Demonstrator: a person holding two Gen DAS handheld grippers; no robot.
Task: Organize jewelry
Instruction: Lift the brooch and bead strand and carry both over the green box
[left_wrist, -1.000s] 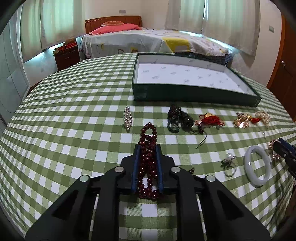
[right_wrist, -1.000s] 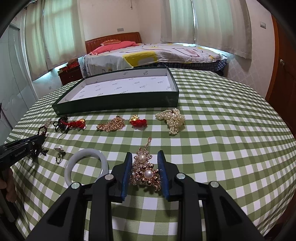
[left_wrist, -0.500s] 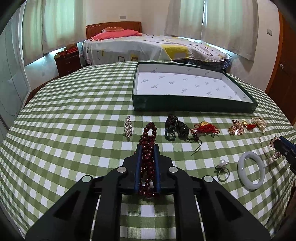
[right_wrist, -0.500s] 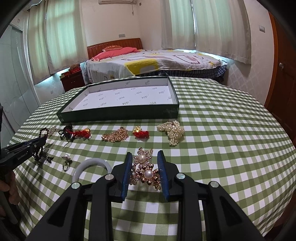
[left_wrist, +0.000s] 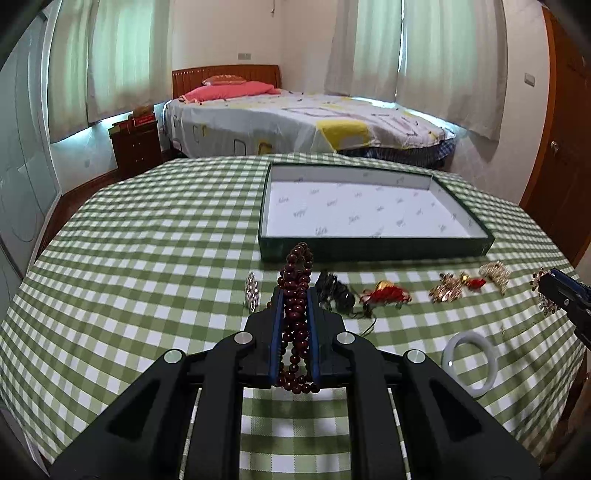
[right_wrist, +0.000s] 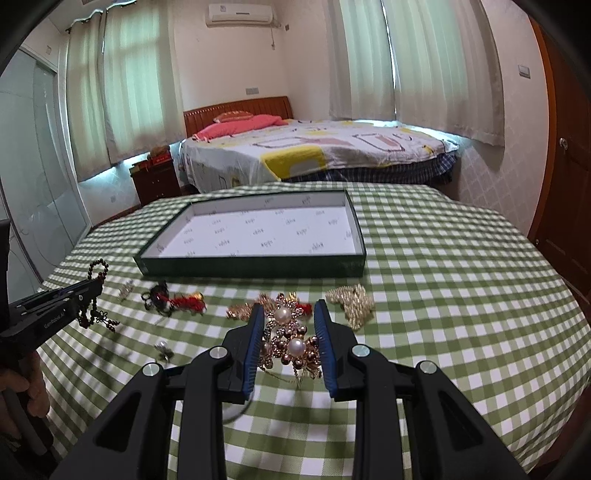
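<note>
My left gripper (left_wrist: 295, 291) is shut on a string of dark red beads (left_wrist: 298, 264), held clear of the green checked tablecloth (left_wrist: 147, 258); in the right wrist view the beads (right_wrist: 96, 267) dangle from that gripper (right_wrist: 90, 290). My right gripper (right_wrist: 289, 306) is shut on a gold brooch with pearls (right_wrist: 291, 339), also lifted off the cloth. An open dark green box (left_wrist: 373, 248) with a white lining sits behind the row of jewelry, and nothing lies in it.
On the cloth lie a silver clip (left_wrist: 252, 293), a black bead piece (left_wrist: 334, 293), a red tassel knot (left_wrist: 388, 295), a gold brooch (left_wrist: 448, 291), a pearl cluster (left_wrist: 495, 271), a white bangle (left_wrist: 471, 363) and a pearl ring (right_wrist: 162, 349). A bed stands beyond the table.
Both grippers have risen and tipped upward. The red beads and the pearl brooch came up off the cloth with them. The other pieces have not moved.
</note>
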